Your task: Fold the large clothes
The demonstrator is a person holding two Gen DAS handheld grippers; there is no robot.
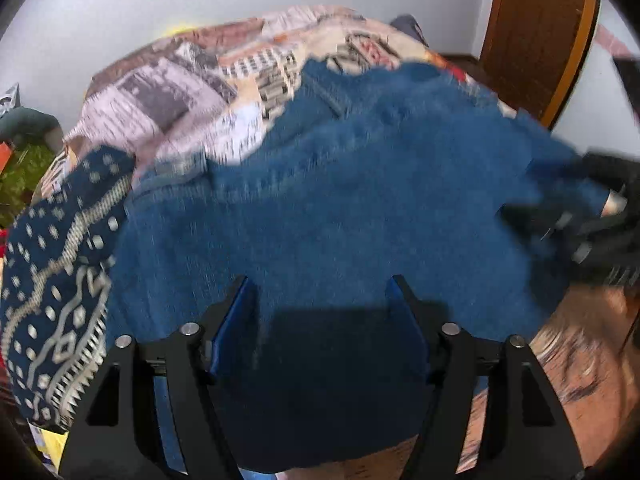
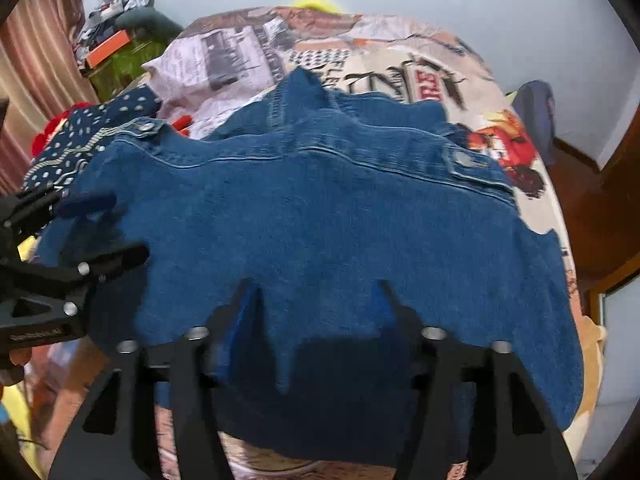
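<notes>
A blue denim jacket (image 1: 360, 184) lies spread flat on the bed, back side up, with its collar at the far end (image 2: 304, 80). In the left wrist view my left gripper (image 1: 318, 284) hovers open over the jacket's near hem, its blue pads wide apart with only flat cloth beneath. In the right wrist view my right gripper (image 2: 316, 286) is likewise open above the near edge of the denim jacket (image 2: 320, 208). Each gripper shows in the other's view: the right gripper (image 1: 560, 220) at the jacket's right side, the left gripper (image 2: 100, 224) at its left side.
A bedspread (image 1: 180, 92) printed with pictures and lettering covers the bed (image 2: 380, 60). A navy patterned cloth (image 1: 60, 260) lies bunched at the jacket's left (image 2: 92, 128). A wooden door (image 1: 536, 32) stands far right; clutter (image 2: 108, 48) and a curtain (image 2: 36, 60) sit far left.
</notes>
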